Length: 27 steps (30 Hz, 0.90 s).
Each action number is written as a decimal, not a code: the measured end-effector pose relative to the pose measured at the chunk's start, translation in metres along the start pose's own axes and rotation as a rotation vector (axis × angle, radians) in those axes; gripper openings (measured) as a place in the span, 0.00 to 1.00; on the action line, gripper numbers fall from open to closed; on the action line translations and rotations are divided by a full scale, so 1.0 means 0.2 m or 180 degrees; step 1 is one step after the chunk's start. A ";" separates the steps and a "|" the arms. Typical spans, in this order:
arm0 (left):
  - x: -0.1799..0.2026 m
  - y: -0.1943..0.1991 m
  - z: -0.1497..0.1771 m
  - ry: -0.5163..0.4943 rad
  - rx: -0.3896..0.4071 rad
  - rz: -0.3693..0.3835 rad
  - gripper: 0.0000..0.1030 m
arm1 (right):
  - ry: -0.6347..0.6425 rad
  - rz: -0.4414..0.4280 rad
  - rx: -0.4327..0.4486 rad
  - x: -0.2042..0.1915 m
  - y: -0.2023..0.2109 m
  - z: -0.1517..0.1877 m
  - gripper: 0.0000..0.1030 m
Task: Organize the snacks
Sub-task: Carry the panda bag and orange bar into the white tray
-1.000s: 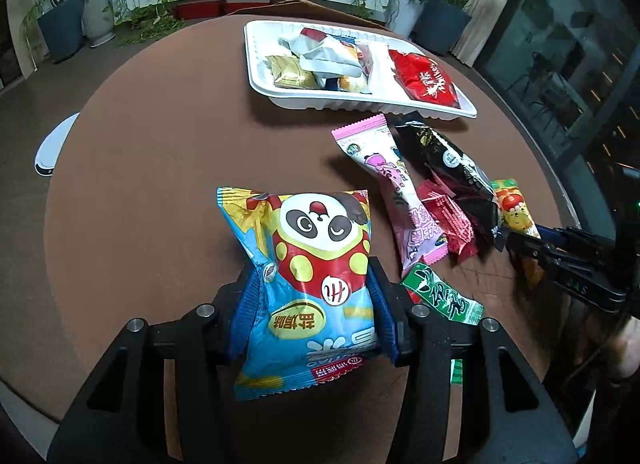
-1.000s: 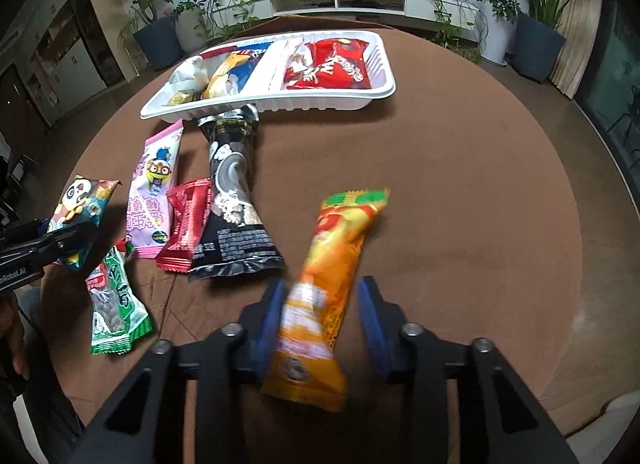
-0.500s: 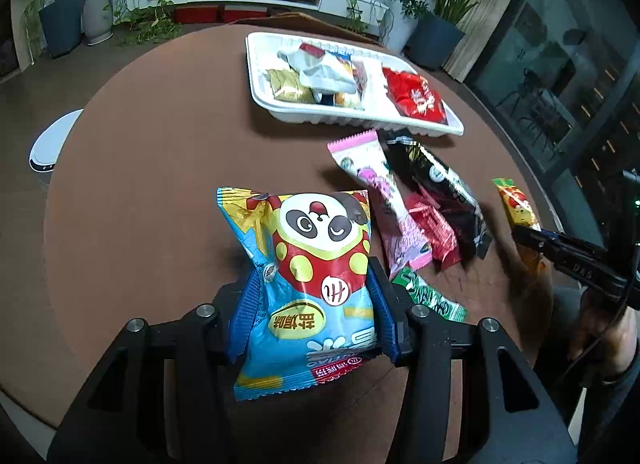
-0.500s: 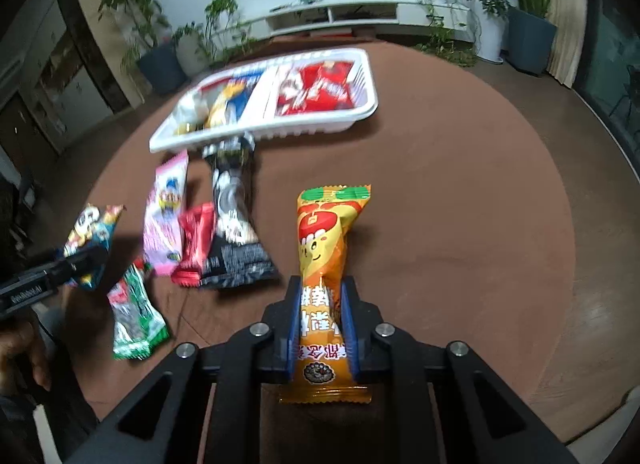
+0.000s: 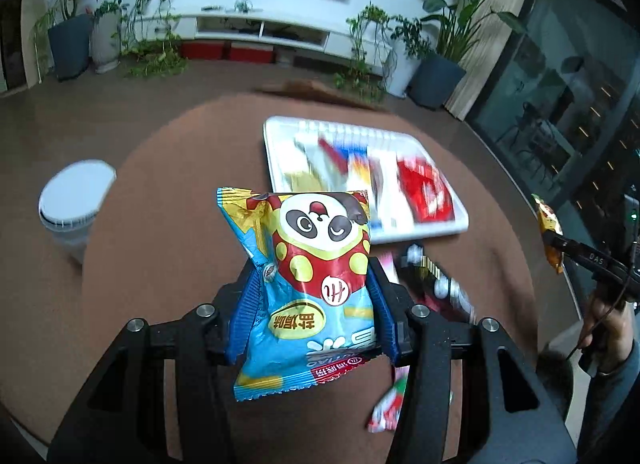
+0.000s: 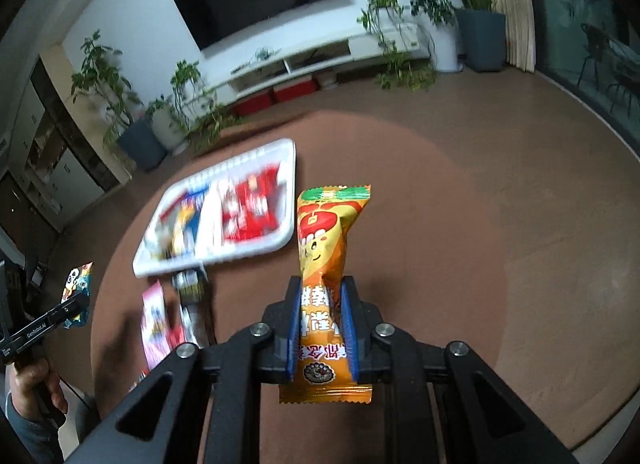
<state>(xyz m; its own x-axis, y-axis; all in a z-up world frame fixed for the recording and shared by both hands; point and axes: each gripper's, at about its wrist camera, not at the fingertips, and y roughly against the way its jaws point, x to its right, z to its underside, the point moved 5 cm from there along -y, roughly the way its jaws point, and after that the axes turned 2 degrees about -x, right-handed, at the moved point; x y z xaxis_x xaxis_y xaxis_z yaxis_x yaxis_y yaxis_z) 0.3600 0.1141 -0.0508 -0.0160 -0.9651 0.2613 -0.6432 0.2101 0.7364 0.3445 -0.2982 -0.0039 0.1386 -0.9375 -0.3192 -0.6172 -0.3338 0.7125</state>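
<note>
My left gripper (image 5: pixel 314 296) is shut on a blue panda snack bag (image 5: pixel 312 264), held up above the round brown table (image 5: pixel 168 232). My right gripper (image 6: pixel 320 304) is shut on a long orange snack packet (image 6: pixel 328 240), also lifted off the table. A white tray (image 5: pixel 424 234) (image 6: pixel 216 260) holding several snacks lies beyond both grippers, blurred by motion. In the left wrist view the right gripper (image 5: pixel 560 246) with its orange packet shows at the right edge. In the right wrist view the left gripper (image 6: pixel 76 302) with the panda bag shows at the left edge.
Loose packets lie on the table near the tray: a black one (image 6: pixel 190 296), a pink one (image 6: pixel 154 324) and a green one (image 5: pixel 390 404). A white round lidded bin (image 5: pixel 74 199) stands beside the table's left edge. Plants and a TV cabinet fill the back.
The right gripper closed on the orange packet and lifted it off the table. The left gripper rose with the panda bag. Both views tilted up toward the room and the tray.
</note>
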 end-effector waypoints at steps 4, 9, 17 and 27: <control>0.03 -0.02 -0.25 -0.0116 0.0112 -0.0039 0.47 | 0.0172 -0.0216 0.0219 -0.19 0.01 -0.25 0.19; 0.08 -0.18 -0.48 -0.0278 0.0089 -0.0044 0.47 | 0.0428 -0.0479 0.0302 -0.48 -0.11 -0.45 0.19; 0.07 -0.55 -0.57 -0.0420 -0.0133 -0.0144 0.47 | 0.0538 -0.0562 -0.0193 -0.72 -0.58 -0.44 0.19; 0.06 -0.90 -0.54 -0.0334 -0.0252 -0.0141 0.47 | 0.0485 -0.0365 -0.0505 -0.68 -0.89 -0.34 0.19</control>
<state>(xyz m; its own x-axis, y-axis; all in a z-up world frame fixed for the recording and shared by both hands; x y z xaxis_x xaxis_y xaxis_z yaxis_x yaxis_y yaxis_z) 0.5587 0.0821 -0.1123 -0.0715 -0.9839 0.1637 -0.5828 0.1744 0.7937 0.4885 -0.1175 -0.0444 0.3232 -0.8926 -0.3144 -0.4630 -0.4389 0.7700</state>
